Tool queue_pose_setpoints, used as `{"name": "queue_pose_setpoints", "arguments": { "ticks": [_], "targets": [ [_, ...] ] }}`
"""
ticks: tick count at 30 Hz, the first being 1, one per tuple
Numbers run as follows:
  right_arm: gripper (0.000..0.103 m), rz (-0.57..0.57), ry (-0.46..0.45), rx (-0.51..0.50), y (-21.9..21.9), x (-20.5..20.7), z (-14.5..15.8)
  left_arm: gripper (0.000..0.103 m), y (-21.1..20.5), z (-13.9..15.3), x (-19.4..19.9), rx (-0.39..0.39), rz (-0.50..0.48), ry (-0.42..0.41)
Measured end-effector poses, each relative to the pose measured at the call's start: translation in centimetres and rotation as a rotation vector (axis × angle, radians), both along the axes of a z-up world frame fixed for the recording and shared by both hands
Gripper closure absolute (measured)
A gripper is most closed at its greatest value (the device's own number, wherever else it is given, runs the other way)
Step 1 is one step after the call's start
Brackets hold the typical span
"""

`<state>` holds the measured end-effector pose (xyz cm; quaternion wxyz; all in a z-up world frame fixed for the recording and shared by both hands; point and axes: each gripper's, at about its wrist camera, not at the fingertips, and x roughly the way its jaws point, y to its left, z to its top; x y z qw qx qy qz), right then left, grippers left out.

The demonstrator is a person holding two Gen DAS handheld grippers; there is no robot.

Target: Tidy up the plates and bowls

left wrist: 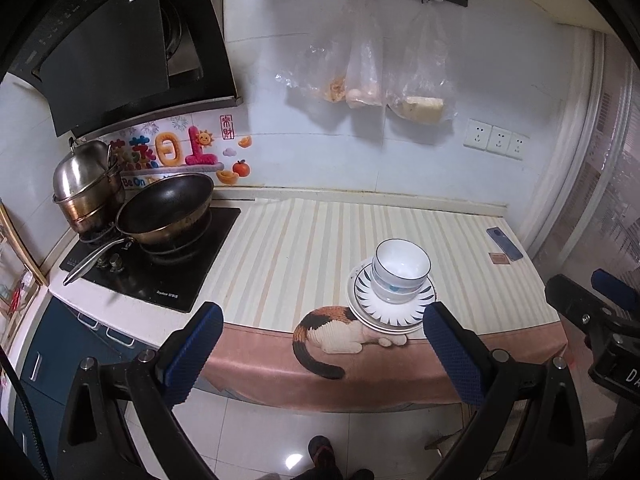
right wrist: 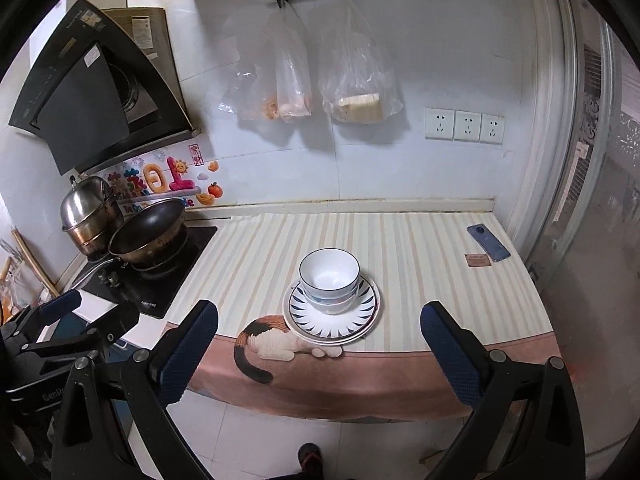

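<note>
White bowls with dark rims (left wrist: 400, 274) (right wrist: 329, 283) are nested in a stack on a stack of plates with blue ray pattern (left wrist: 390, 312) (right wrist: 332, 320), near the front edge of the striped counter (left wrist: 300, 248) (right wrist: 420, 280). My left gripper (left wrist: 322, 354) is open and empty, held back over the floor in front of the counter, left of the stack. My right gripper (right wrist: 318, 354) is open and empty, also back from the counter, facing the stack. Each gripper shows at the edge of the other's view (left wrist: 592, 312) (right wrist: 80, 320).
A hob (left wrist: 160, 256) with a black wok (left wrist: 168, 208) and a steel pot (left wrist: 86, 184) stands at the left. A blue phone (right wrist: 488, 242) and a small brown card (right wrist: 477, 260) lie at the right back. Plastic bags (right wrist: 312, 80) hang on the wall. A cat picture (right wrist: 272, 342) hangs on the cloth's front edge.
</note>
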<state>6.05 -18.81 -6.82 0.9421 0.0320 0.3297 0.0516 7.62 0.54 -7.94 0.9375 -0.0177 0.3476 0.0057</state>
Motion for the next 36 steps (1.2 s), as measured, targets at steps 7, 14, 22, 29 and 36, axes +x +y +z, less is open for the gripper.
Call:
{"name": "queue_pose_setpoints", "arguments": {
  "ticks": [7,14,22,29,36],
  "targets": [
    [0.000,-0.003,0.003,-0.001,0.0,-0.6,0.1,0.000,0.2,0.4,-1.0,0.002,0.006,-0.015],
    [0.000,-0.006,0.019,0.004,-0.1,-0.3,-0.3,0.000,0.5,0.4,-1.2,0.006,0.019,-0.014],
    [0.000,-0.011,0.021,-0.009,0.2,-0.2,-0.4,0.000,0.8,0.4,-1.0,0.008,0.021,-0.012],
    [0.000,-0.018,0.027,-0.014,0.6,-0.1,-0.8,0.000,1.3,0.3,-0.8,0.013,0.020,-0.013],
    [0.000,-0.019,0.029,-0.011,0.8,0.0,-0.9,0.000,1.4,0.2,-0.9,0.013,0.028,-0.012]
  ]
}}
